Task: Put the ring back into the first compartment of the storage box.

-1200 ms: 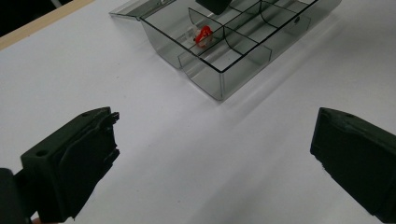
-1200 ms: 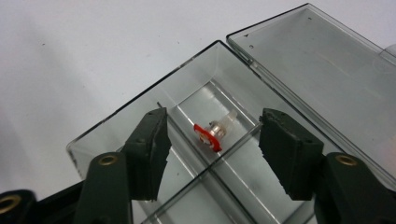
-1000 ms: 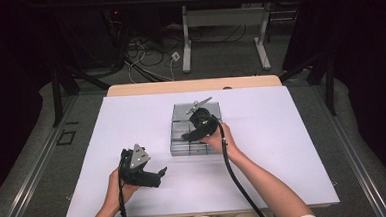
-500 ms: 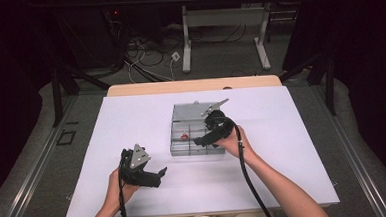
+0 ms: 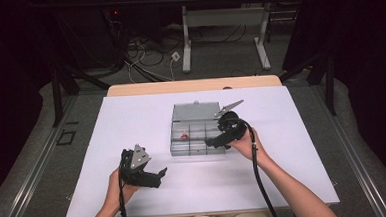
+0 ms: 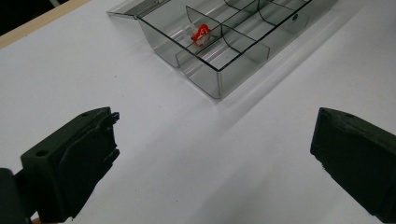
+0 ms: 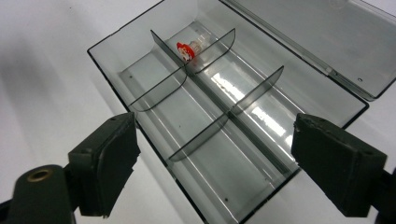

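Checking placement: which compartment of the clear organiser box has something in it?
The far-left compartment of the organiser box, beside the open lid. It holds a small red and white piece; the other compartments look bare.

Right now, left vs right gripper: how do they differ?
The left gripper sits over bare table, well short of the box; the right gripper is at the clear divided box, jaws having just been opening. The left carries its grey plate upright; the right's tilts over the box. Both open, empty.
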The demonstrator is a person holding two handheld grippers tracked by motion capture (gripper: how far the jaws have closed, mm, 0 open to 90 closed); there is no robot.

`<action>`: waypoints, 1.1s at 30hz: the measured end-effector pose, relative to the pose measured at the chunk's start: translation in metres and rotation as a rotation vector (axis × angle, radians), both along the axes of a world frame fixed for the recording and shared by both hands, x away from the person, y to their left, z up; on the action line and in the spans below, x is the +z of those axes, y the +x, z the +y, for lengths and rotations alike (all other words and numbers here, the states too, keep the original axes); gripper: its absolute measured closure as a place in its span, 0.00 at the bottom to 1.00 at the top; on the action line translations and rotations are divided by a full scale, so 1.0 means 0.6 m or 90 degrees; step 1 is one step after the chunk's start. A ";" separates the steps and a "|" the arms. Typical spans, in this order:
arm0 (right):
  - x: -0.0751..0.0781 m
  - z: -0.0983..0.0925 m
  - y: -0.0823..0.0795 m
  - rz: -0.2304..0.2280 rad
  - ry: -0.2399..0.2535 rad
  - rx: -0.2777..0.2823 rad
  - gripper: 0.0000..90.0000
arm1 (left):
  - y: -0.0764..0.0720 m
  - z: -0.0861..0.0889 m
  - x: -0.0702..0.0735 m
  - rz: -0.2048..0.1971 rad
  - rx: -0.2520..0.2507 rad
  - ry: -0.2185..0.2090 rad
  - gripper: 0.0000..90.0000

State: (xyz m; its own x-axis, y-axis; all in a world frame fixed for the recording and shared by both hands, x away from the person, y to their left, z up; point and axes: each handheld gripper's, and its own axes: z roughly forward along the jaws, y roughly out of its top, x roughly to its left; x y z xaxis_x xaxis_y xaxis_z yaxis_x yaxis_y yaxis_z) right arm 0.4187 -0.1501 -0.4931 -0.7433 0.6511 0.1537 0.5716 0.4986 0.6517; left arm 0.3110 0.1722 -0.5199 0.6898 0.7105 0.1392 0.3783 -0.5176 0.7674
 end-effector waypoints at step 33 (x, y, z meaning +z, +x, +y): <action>-0.009 -0.088 -0.015 -0.018 0.032 -0.025 0.01 | 0.000 0.005 -0.001 -0.001 -0.001 0.003 0.00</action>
